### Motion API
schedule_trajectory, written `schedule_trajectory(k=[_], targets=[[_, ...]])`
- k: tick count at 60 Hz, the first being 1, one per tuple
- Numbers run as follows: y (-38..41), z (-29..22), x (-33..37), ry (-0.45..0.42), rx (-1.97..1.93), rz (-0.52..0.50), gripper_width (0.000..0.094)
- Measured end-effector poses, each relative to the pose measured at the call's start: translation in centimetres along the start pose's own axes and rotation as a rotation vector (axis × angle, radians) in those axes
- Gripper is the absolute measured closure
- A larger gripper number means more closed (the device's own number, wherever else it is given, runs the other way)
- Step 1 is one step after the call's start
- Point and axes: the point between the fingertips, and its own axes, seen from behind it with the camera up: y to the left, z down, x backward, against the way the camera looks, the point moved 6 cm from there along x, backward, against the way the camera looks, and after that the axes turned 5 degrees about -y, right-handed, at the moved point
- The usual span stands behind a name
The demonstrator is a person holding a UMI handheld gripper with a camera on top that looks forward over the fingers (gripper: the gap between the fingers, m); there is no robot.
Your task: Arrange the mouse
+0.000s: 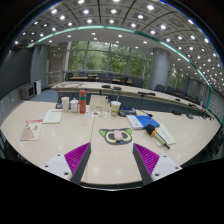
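A small mouse (118,134) lies on a green-edged grey mouse mat (106,137) on the pale table (60,140), just ahead of my fingers and midway between them. My gripper (112,158) is open and empty, held above the table's near part. Its purple pads (76,155) stand wide apart, with bare table between them. The mouse is small in the view and its details are hard to tell.
Beyond the mat stand a red can (83,100), a white cup (66,102) and a pale green cup (115,107). A blue object (148,123) and a white item (160,137) lie to the right. Papers (30,130) lie to the left. More desks stand behind.
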Motion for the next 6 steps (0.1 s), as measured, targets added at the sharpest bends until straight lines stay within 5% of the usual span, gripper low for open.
schedule_trajectory(k=[6], targets=[[-0.17,0.55,-0.03,0.008,-0.002,0.000,0.0079]])
